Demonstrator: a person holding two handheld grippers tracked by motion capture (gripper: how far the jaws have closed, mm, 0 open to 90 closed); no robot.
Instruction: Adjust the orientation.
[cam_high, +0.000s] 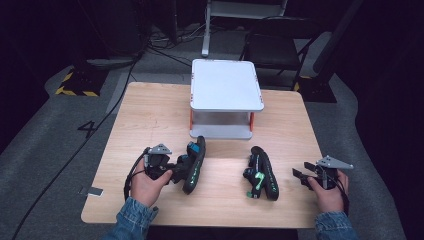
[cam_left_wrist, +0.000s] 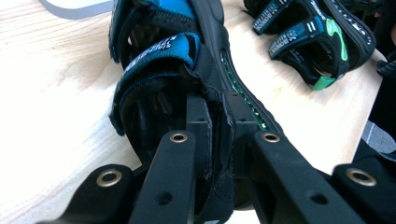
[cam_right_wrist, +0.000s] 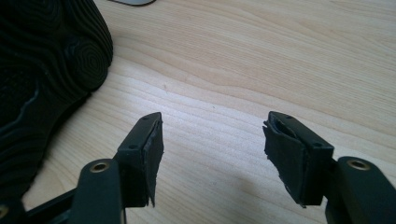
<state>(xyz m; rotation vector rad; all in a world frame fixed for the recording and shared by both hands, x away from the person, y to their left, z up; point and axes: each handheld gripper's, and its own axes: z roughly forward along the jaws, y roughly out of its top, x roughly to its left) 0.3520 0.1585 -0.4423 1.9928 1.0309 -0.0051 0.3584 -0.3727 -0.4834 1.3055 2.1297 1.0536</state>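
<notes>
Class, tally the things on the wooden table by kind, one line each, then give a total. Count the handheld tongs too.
Sandals: 2, the blue-strapped sandal and the green-strapped sandal
White two-tier shelf: 1
Tongs: 2, the left tongs shut on the blue-strapped sandal, the right tongs open over bare wood
Total: 5

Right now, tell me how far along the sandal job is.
Done: nothing stored yet; the white two-tier rack holds nothing on top. In hand: the left tongs are shut on the heel edge of the blue-strapped sandal, which lies on the table. Left: the green-strapped sandal lies untouched beside the open right tongs. Both probably go to the rack.
</notes>
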